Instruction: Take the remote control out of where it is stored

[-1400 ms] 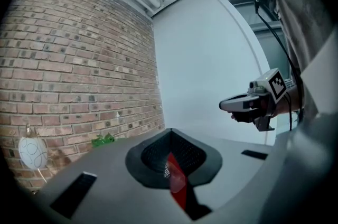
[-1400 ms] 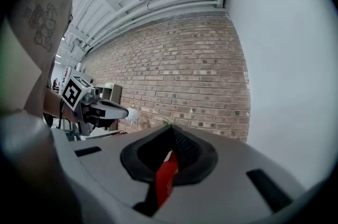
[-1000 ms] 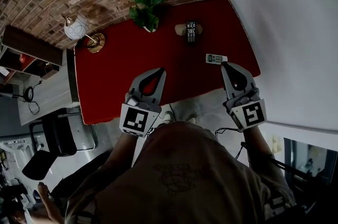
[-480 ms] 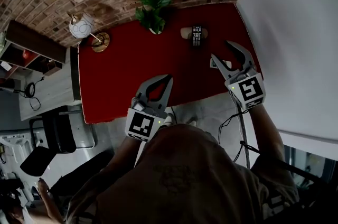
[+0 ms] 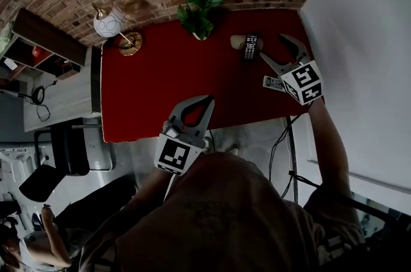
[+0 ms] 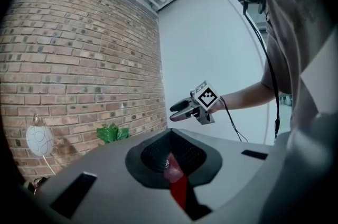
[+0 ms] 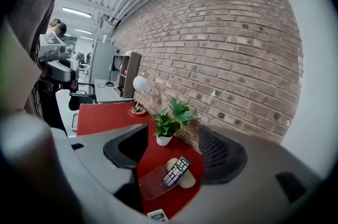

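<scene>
A black remote control (image 5: 250, 46) leans on a beige stand (image 5: 238, 41) at the back right of the red table (image 5: 160, 85). In the right gripper view the remote control (image 7: 176, 170) rests on that stand (image 7: 186, 181) over a clear holder (image 7: 150, 183). My right gripper (image 5: 273, 49) hovers just right of the remote. Its jaws are opening and stand wide, with nothing between them. My left gripper (image 5: 207, 99) hangs over the table's near edge, its tips together and holding nothing. It looks toward the right gripper (image 6: 179, 110).
A potted plant (image 5: 200, 8) stands left of the remote by the brick wall, and a globe lamp (image 5: 109, 24) stands at the back left corner. A small white remote (image 5: 272, 82) lies under my right gripper. A white wall bounds the table's right side.
My right gripper has moved forward over the table to beside the black remote, and its jaws have gone from shut to wide apart. The left gripper has barely moved.
</scene>
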Action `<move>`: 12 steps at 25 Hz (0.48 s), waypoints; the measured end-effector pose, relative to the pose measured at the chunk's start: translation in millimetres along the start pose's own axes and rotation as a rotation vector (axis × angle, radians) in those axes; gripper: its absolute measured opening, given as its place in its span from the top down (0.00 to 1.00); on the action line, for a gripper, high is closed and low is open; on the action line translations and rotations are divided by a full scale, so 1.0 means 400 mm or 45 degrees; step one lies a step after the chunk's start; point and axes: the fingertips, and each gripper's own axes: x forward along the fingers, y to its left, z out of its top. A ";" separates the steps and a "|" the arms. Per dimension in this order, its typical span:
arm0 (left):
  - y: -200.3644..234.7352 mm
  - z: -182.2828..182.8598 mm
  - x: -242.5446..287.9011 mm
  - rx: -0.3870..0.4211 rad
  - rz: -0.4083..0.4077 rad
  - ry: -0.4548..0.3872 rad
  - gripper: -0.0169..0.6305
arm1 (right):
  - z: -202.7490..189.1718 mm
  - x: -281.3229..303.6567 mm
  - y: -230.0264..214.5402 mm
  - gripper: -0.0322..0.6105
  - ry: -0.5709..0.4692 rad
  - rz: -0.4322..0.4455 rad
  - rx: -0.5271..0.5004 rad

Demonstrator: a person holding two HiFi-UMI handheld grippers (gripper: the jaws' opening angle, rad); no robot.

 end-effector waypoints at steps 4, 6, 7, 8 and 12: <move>0.009 -0.014 -0.009 -0.017 0.021 0.011 0.96 | -0.047 0.077 -0.031 0.50 0.090 0.065 0.013; 0.017 -0.016 -0.012 -0.018 0.029 0.015 0.96 | -0.079 0.120 -0.048 0.50 0.144 0.084 0.032; 0.021 -0.016 -0.013 -0.013 0.033 0.015 0.96 | -0.097 0.141 -0.056 0.50 0.174 0.092 0.042; 0.026 -0.015 -0.013 -0.008 0.036 0.013 0.96 | -0.117 0.161 -0.063 0.50 0.203 0.100 0.048; 0.040 -0.034 -0.012 -0.039 0.059 0.036 0.96 | -0.203 0.233 -0.081 0.50 0.311 0.170 0.047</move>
